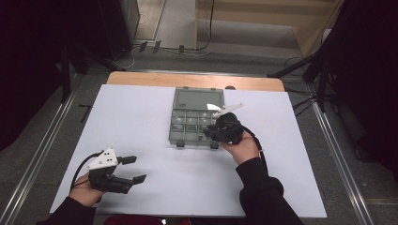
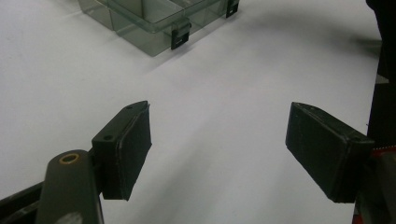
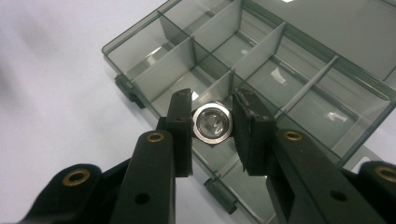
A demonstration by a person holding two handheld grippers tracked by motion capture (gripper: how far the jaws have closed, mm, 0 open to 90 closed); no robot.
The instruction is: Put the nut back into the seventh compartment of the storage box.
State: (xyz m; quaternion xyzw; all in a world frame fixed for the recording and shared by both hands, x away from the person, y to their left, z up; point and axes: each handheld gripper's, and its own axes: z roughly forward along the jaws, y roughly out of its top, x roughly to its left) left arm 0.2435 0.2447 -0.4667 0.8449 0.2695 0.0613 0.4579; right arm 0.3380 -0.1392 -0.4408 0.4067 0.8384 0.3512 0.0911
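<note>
High view: a smoked-clear compartment box is seen at centre frame, on the white table, with its lid laid open toward the upper edge of the frame. The tray is divided by partitions into several cells; at this resolution no contents can be made out in them.

Right gripper view: the box is shown filling the upper and right parts of the frame, its cells appearing bare apart from reflections. Two dark latches are noted on its near wall, at left centre and at lower centre. A silver metal nut with a round bore is held between the pads of the right tongs, which are closed down to the nut's width. The nut is positioned at centre frame, above the near row of cells, close to a partition; whether it touches the box cannot be told.

In the high view the right tongs are seen over the lower right corner of the box, the hand and dark sleeve reaching up from the lower right.

Left gripper view: the left tongs are recorded spread wide with nothing between the pads, above bare table, a corner of the box at upper left. In the high view they are placed at lower left, well apart from the box.
</note>
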